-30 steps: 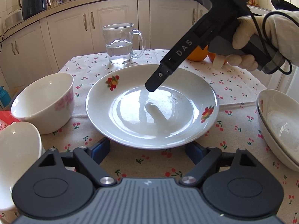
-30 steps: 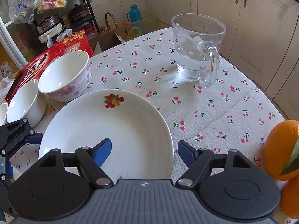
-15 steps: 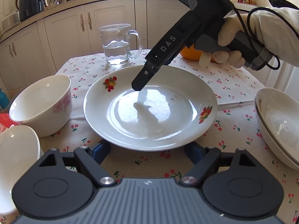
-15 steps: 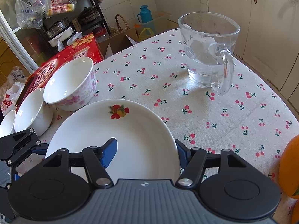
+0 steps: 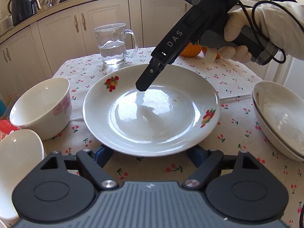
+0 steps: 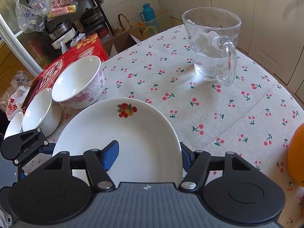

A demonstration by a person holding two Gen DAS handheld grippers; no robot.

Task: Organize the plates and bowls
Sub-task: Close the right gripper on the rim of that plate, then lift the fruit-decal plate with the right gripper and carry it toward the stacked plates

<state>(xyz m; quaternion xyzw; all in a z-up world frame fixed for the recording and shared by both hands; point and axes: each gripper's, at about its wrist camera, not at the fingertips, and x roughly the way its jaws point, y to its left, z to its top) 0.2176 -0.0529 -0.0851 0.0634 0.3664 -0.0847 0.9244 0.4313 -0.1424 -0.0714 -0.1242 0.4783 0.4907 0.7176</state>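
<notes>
A white plate with fruit decals [image 5: 152, 110] lies in the middle of the cherry-print table; it also shows in the right wrist view [image 6: 129, 133]. My left gripper [image 5: 150, 153] is open, its blue fingers low at the plate's near rim, partly hidden under it. My right gripper [image 6: 148, 152] is open and straddles the plate's far rim, one blue finger [image 6: 111, 154] over the inside, the other outside the rim. A pink-flowered bowl [image 5: 41, 106] stands left of the plate. A plain white bowl [image 5: 17, 163] sits nearer left. Stacked bowls [image 5: 279, 117] stand right.
A glass mug of water [image 5: 114, 45] stands behind the plate, also in the right wrist view [image 6: 212, 47]. Oranges [image 5: 191, 50] lie at the back right. A red box [image 6: 62, 66] sits beside the table. Kitchen cabinets [image 5: 106, 22] stand beyond.
My right gripper has come lower and closer over the plate's far rim, so one finger is now inside the rim. The left gripper has stayed at the near rim.
</notes>
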